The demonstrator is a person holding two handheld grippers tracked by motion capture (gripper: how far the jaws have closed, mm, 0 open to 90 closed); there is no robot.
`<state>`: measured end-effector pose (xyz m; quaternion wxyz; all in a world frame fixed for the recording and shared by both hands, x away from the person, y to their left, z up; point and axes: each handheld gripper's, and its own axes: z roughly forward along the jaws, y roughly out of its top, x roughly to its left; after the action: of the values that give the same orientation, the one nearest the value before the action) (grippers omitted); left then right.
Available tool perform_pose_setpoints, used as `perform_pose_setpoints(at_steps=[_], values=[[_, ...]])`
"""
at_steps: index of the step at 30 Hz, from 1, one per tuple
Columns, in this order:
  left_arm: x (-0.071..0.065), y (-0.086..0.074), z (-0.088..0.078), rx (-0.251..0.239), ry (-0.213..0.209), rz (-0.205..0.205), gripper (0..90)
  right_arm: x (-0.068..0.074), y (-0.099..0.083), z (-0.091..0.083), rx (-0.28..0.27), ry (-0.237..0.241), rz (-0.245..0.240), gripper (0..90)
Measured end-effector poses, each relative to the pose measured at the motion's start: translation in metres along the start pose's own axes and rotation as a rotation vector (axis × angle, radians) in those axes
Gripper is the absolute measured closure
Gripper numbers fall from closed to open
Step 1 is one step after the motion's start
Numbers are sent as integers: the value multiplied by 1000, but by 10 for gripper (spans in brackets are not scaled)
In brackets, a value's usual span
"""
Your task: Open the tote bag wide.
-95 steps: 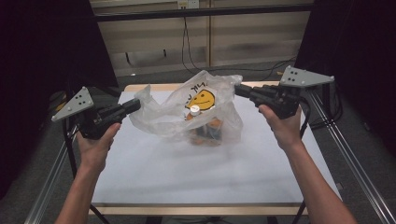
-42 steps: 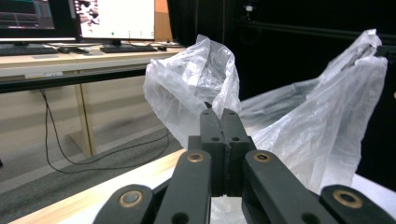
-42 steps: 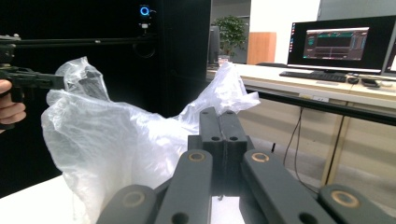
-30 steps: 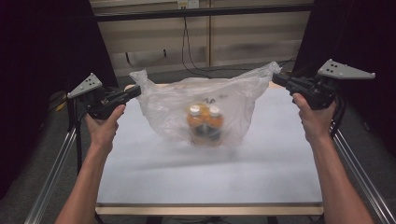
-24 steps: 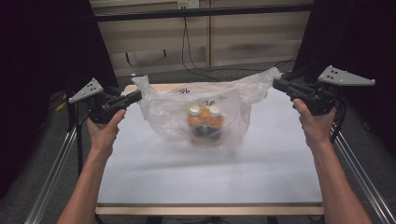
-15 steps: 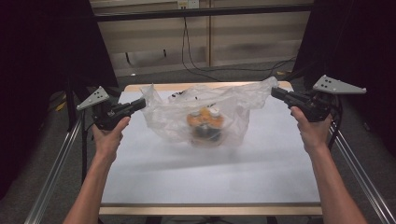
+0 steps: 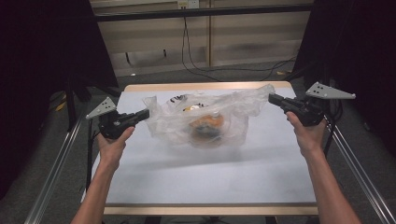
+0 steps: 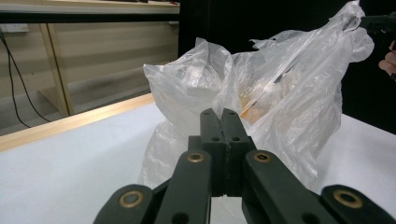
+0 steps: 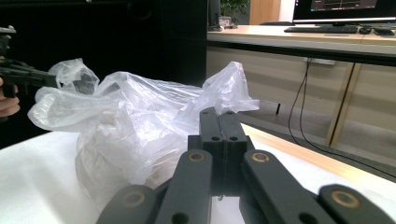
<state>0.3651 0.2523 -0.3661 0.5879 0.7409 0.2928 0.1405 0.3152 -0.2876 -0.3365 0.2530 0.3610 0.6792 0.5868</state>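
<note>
Left hand-held gripper (image 7: 144, 113): jaws pressed together, tips at the left edge of the bag; whether film is pinched between them cannot be told.
Right hand-held gripper (image 7: 272, 98): jaws pressed together at the bag's upper right corner; a grip on the film cannot be confirmed.
Bench (image 7: 210, 172): white top with wooden edge.
Clear plastic bag (image 7: 201, 119): rests mid-bench toward the far side, between both grippers, crumpled and spread.
Bag contents (image 7: 207, 125): orange item, blurred through the film.
Background: cables on the floor (image 7: 196, 56).
</note>
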Motion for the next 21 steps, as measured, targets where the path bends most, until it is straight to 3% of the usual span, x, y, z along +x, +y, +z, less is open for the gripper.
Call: perform_pose_setpoints(at_steps=[11, 21], values=[[9, -10, 22, 62, -10, 5, 900, -13, -26, 7, 67, -27, 24, 900], [13, -25, 30, 93, -5, -31, 900, -17, -55, 11, 111, -34, 71, 900]])
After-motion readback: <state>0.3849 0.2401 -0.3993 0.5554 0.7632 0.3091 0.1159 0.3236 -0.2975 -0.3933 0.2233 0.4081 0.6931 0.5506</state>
